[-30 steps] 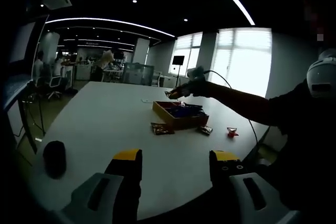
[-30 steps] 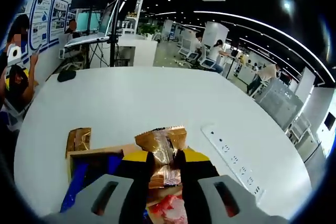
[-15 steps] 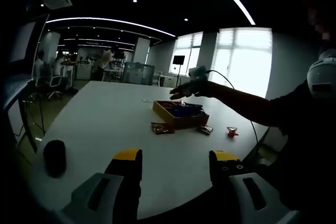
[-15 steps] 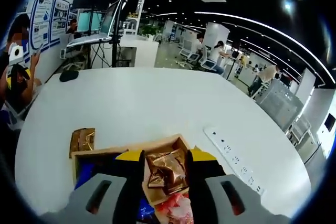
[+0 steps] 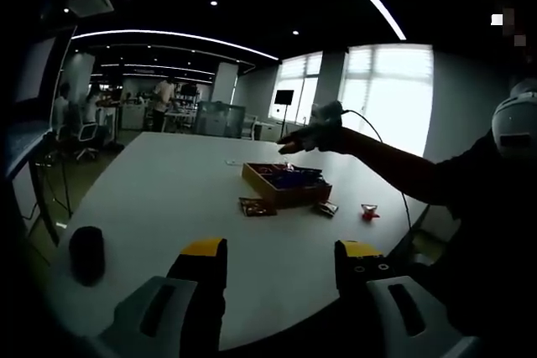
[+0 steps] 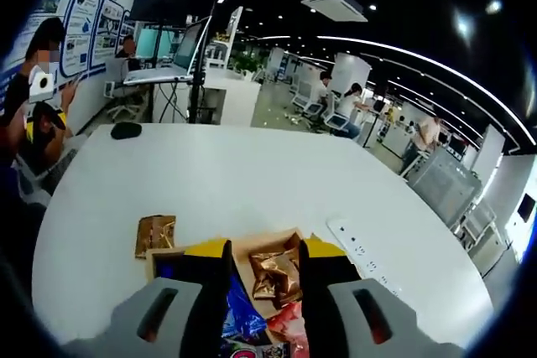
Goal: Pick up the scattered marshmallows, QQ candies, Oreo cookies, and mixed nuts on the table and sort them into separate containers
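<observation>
Right gripper view looks down past the empty, parted right gripper [image 6: 262, 278] into a wooden box [image 6: 273, 245] holding a gold packet [image 6: 275, 272], blue wrappers [image 6: 242, 316] and a red packet [image 6: 289, 323]; its near part is cut off. Another gold packet [image 6: 155, 234] lies just left of it. Left gripper [image 5: 281, 278] hangs open, well short of the box [image 5: 285, 184].

room: open-plan office | windows [image 5: 390, 94] bright | ceiling light strips [image 5: 176, 36] | floor grey
</observation>
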The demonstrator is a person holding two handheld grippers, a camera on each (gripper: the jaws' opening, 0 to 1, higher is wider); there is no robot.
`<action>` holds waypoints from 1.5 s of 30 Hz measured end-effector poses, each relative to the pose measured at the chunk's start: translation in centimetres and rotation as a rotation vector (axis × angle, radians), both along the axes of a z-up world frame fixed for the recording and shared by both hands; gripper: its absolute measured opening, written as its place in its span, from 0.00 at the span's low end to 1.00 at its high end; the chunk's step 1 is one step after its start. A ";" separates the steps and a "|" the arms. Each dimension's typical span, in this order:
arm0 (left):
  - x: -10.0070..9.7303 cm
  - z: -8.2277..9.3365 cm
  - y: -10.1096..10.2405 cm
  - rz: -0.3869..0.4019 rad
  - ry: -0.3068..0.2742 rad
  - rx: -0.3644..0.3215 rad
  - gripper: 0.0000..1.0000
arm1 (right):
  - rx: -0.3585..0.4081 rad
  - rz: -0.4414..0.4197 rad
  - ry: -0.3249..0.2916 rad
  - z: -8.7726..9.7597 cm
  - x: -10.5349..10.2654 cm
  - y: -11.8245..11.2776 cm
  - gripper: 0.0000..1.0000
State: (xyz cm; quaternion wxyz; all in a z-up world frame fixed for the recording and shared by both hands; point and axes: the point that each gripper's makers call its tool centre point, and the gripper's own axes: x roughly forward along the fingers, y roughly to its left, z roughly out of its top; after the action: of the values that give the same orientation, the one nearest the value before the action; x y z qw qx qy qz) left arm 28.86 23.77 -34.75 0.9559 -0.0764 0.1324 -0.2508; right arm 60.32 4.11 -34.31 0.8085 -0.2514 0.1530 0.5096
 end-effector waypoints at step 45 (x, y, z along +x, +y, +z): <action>0.1 0.2 -1.5 -0.023 0.004 0.002 0.57 | 0.084 -0.048 -0.090 1.2 -5.5 -8.3 0.34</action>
State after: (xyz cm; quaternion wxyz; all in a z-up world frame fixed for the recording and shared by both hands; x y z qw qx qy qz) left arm 28.94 22.24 -34.52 0.9528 -0.0743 0.1353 -0.2614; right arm 54.77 -4.18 -33.09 0.8364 -0.2363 0.1008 0.4842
